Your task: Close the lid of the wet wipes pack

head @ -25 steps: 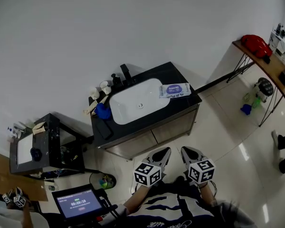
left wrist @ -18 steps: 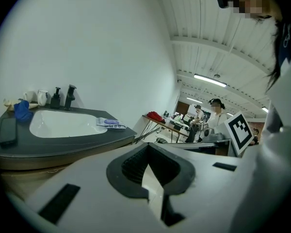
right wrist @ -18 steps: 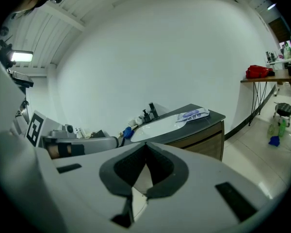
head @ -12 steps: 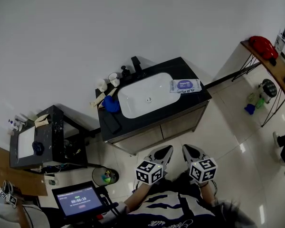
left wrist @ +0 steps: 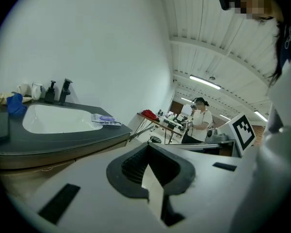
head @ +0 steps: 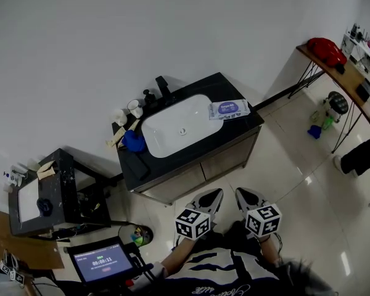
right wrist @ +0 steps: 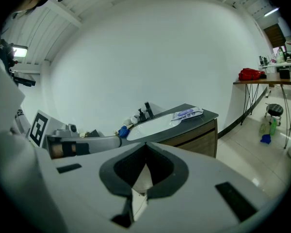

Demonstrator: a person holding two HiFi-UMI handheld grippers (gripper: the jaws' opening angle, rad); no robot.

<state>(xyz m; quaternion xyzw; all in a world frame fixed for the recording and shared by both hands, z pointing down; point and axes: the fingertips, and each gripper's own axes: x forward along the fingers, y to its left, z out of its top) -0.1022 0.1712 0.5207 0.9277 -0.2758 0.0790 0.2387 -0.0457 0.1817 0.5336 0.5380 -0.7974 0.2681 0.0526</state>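
Standing well back, I held my left claw [head: 209, 198] and right claw [head: 242, 197] pinched together, both empty. The wet wipes pack [head: 228, 109] lay at my 12 o'clock on the surface [head: 237, 128], at the sink's [head: 172, 128] 3 o'clock. Its lid was too small to judge, so any next move called for closing in.

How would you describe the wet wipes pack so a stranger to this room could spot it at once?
Find the black-topped vanity against the white wall, with a white basin. At the counter's right end in the head view lies the wet wipes pack: flat, pale, purple-labelled, and alone there, while cups and a blue cloth crowd the other end.
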